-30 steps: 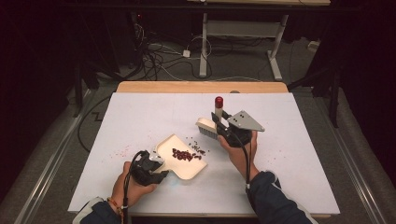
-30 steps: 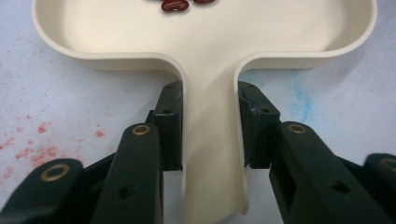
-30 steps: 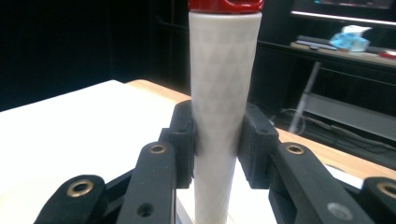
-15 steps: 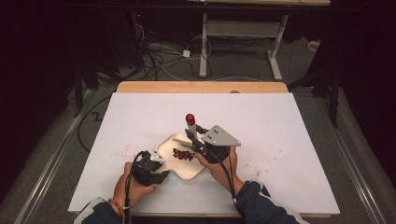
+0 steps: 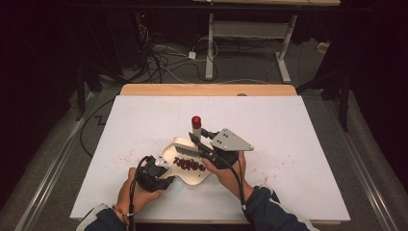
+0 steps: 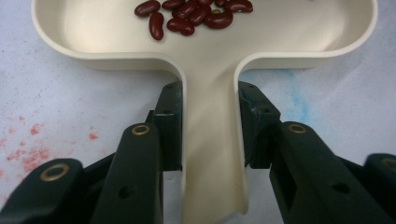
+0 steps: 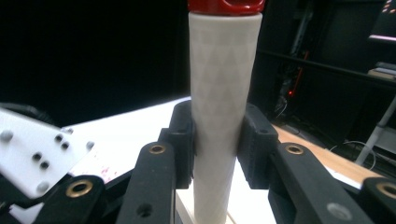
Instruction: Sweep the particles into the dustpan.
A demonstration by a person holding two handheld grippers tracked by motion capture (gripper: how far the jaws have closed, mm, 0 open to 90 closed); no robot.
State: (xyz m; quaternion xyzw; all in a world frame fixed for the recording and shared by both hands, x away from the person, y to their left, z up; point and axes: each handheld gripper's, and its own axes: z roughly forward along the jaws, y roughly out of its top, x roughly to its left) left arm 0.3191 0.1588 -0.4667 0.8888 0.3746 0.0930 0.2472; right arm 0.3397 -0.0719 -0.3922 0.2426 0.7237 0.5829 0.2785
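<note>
On the white table [image 5: 298,144], a cream dustpan [image 5: 190,163] lies near the front edge with a cluster of red beans [image 5: 188,165] on its tray. Left gripper [image 5: 156,174]: jaws clamped on the dustpan's handle [image 6: 212,154], one pad against each side, as the left gripper view shows. Right gripper [image 5: 202,147]: jaws closed around the pale handle [image 7: 223,93] of a brush [image 5: 188,150], whose red-capped end points upward and away. Brush head rests at the far rim of the tray, just beyond the beans. Faint red stains [image 5: 122,156] mark the table surface beside the dustpan.
</note>
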